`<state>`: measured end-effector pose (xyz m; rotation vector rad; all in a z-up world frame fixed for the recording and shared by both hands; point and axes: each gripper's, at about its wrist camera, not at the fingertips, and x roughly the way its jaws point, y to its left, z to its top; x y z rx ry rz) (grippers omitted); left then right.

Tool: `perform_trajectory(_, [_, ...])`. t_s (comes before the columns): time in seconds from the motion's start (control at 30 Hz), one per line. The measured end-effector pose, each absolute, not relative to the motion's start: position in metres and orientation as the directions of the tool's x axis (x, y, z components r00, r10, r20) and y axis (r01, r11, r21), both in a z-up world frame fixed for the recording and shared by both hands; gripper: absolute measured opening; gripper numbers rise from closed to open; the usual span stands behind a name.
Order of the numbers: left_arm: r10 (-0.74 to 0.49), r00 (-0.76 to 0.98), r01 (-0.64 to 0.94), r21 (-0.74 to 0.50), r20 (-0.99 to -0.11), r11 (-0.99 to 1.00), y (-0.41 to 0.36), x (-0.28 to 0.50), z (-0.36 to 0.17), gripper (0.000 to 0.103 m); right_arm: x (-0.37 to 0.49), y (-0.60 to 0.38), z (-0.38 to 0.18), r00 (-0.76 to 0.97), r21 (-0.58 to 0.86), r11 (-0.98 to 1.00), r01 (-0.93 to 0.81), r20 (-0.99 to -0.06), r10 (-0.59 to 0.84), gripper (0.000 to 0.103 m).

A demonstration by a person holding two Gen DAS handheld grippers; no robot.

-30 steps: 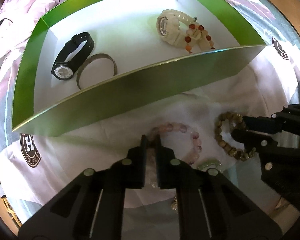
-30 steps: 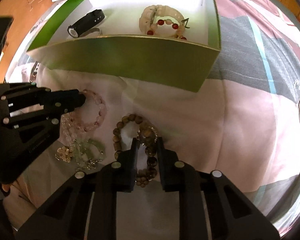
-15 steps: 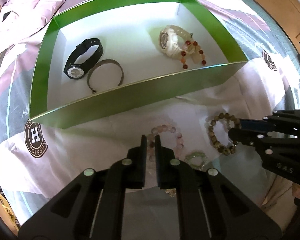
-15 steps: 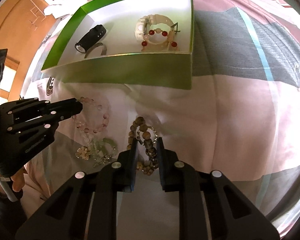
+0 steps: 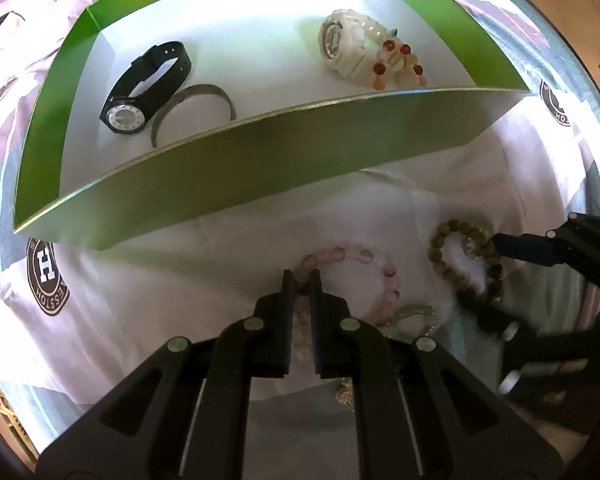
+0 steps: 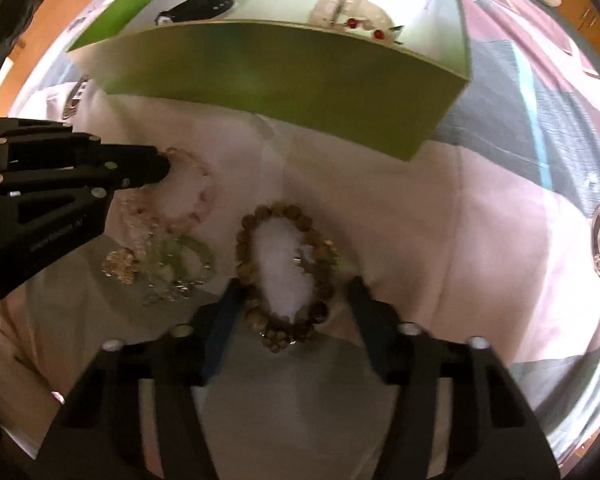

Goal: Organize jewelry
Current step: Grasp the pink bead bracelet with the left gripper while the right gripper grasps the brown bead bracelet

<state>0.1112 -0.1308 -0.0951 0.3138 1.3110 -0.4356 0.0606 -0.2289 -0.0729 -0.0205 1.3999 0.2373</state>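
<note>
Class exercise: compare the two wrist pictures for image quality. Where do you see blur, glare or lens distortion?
Left wrist view: mostly sharp; the green box has straight walls bowed by the fisheye; its white floor is washed out by glare. Right wrist view: soft throughout, motion-smeared on the right gripper, with bedding inside the brown bead bracelet blown white; corners dark in both.

The green box's tall near wall (image 5: 284,184) stands between the bracelets and its open, half-bare floor (image 5: 260,60).

Bed w/ pink, grey & white patchwork quilt (image 6: 512,168) bearing round brown logo badges (image 5: 46,276); crumpled pale pink bedding (image 5: 28,4) top left; orange-brown wood floor (image 6: 56,4) beyond.
</note>
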Motion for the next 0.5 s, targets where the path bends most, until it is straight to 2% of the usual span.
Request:
perform_trajectory(0.07, [-0.13,0.198,0.478,-0.02,-0.971,0.878,-0.13,0.111,-0.094,0.007,0.062,-0.236,-0.072,0.146,0.138,0.98,-0.146,-0.976,0.16,0.024])
perform_trajectory(0.17, [-0.133,0.196,0.459,-0.029,-0.972,0.888,-0.127,0.114,-0.094,0.007,0.064,-0.25,-0.071,0.138,0.178,0.979,-0.1,-0.972,0.191,0.011])
perform_trajectory(0.5, [-0.146,0.207,0.465,-0.034,-0.967,0.885,-0.124,0.112,-0.08,0.007,0.063,-0.273,-0.056,0.179,0.22,0.974,-0.058,-0.957,0.227,0.011])
